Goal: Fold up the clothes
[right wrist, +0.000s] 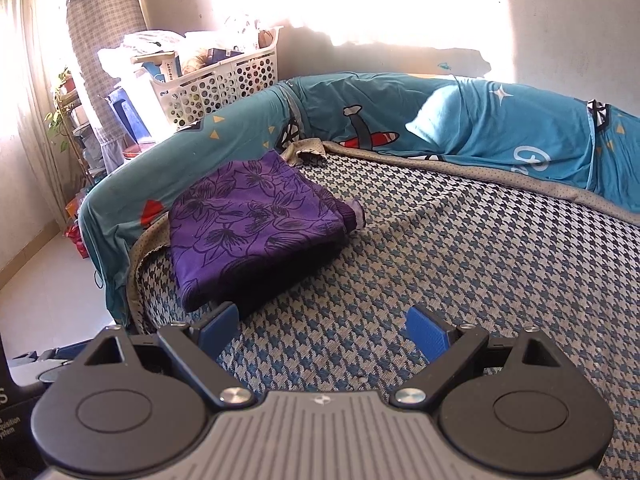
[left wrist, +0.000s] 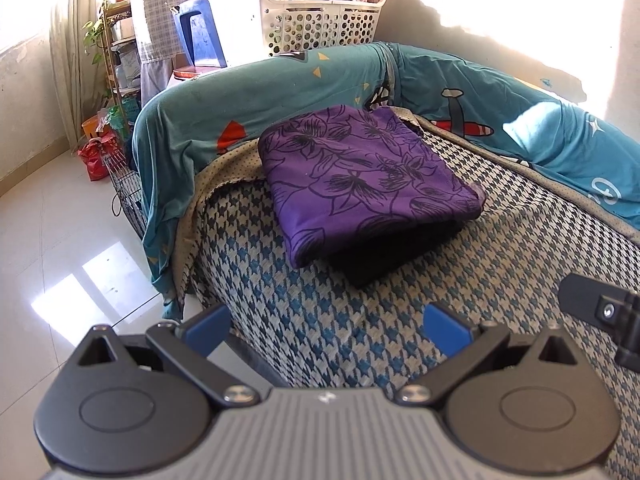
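The purple flower-printed garment (left wrist: 360,176) lies folded on the houndstooth-covered bed (left wrist: 500,280), beyond both empty, spread hand-held grippers, left (left wrist: 328,326) and right (right wrist: 326,330), so this fold looks finished; next probably fetching another piece.

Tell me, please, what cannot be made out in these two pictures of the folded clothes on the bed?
- Dark garment under the purple floral garment: both views, in shadow, so its kind is unclear.
- Basket contents: both views, too small and washed out by window glare.
- Wall above the teal bedding: overexposed.
- Person: outside both views; only the left hand-held gripper and right hand-held gripper show, both open.
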The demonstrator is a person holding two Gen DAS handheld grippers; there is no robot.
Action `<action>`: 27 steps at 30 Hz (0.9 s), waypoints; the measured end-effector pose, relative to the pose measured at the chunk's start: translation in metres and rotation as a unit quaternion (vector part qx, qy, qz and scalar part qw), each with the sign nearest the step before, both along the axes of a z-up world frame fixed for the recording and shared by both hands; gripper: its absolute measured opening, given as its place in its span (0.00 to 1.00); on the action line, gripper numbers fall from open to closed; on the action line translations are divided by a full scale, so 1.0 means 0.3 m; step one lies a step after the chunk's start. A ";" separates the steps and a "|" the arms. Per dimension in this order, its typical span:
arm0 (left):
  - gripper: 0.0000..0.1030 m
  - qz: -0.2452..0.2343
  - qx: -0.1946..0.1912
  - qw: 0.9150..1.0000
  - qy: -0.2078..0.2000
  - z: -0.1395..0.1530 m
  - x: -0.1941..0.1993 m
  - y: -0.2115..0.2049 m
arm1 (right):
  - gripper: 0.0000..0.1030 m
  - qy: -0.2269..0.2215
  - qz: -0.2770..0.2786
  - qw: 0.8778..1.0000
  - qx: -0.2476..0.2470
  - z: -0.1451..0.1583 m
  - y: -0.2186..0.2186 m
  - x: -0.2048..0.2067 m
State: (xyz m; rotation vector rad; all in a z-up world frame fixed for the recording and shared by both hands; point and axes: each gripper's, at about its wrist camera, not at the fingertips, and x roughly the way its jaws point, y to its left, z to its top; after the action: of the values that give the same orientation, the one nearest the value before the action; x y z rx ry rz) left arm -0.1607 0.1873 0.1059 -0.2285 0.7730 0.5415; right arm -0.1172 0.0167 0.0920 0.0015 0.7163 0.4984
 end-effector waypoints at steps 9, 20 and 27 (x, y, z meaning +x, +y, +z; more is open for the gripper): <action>1.00 -0.006 0.008 1.000 0.012 0.002 0.004 -0.020 | 0.89 0.004 -0.013 1.000 -0.005 -0.009 -0.017 0.014; 1.00 0.005 -0.003 1.000 0.011 0.003 -0.007 0.017 | 0.89 0.010 -0.015 1.000 -0.019 -0.034 0.006 0.013; 1.00 0.023 0.004 0.999 0.023 -0.007 -0.009 0.057 | 0.89 0.011 -0.021 0.999 -0.034 -0.070 0.068 0.000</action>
State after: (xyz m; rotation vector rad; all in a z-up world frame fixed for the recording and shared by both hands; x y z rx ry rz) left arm -0.1634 0.2044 0.1038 -0.2273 0.8120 0.5950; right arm -0.1171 0.0369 0.0710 -0.0422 0.7537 0.4338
